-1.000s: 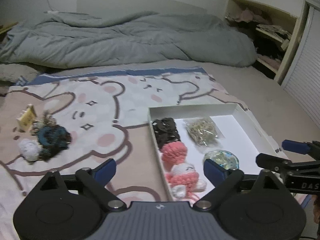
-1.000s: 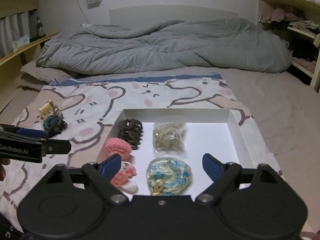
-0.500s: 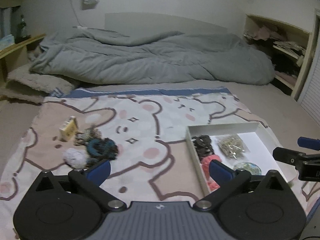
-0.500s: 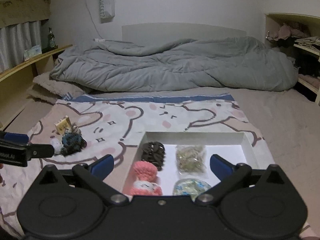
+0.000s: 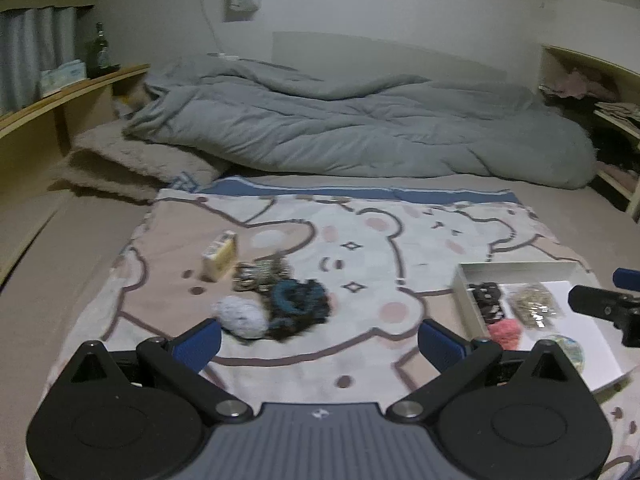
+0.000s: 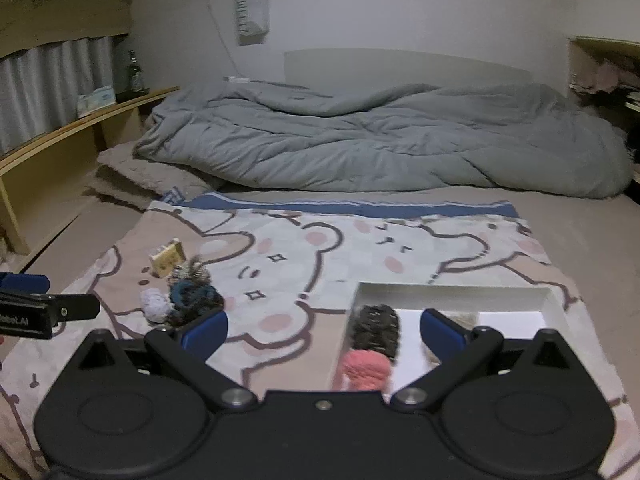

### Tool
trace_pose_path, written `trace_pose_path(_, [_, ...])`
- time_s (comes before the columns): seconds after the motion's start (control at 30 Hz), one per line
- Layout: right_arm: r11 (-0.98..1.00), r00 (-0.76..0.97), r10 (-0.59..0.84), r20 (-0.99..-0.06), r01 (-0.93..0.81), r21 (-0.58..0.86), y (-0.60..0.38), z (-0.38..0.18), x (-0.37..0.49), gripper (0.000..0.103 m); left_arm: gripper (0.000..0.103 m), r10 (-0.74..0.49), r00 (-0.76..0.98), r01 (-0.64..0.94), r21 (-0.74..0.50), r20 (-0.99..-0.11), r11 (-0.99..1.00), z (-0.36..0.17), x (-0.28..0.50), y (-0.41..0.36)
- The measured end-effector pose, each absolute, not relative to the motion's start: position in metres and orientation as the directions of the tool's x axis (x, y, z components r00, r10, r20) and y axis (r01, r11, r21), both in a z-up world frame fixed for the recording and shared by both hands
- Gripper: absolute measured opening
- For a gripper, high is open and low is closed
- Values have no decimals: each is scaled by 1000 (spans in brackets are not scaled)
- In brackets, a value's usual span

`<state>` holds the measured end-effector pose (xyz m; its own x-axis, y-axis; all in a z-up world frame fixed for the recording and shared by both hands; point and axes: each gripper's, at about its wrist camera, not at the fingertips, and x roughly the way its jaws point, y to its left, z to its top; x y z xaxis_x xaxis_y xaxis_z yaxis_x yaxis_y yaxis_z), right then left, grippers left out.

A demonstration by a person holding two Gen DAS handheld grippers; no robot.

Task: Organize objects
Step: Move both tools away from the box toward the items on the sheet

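Observation:
A white box lies on the bear-print blanket and holds a black hair clip, a pink knitted piece, a bag of gold bits and a shiny round item. Left of it lies a loose heap: a yellow box, a metallic tangle, a dark blue scrunchie and a white pompom. My left gripper is open and empty, just short of the heap. My right gripper is open and empty at the box's near-left corner.
A rumpled grey duvet covers the far bed. A wooden shelf with a bottle runs along the left. Open shelves with clothes stand at the right. Bare blanket lies between heap and box.
Both grippers have pulled back and risen, away from the white box. The left view has swung left, so the heap now sits between its fingers. Both sets of jaws spread slightly wider.

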<state>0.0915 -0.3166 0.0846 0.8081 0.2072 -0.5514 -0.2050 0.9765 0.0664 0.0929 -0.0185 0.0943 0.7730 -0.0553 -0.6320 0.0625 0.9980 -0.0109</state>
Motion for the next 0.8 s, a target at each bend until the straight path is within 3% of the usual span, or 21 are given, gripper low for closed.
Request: trace_pose_path(0.8, [928, 760, 362, -540, -346, 135, -182, 95, 143, 103, 103, 46, 804, -20, 50, -592, 999, 99, 124, 89])
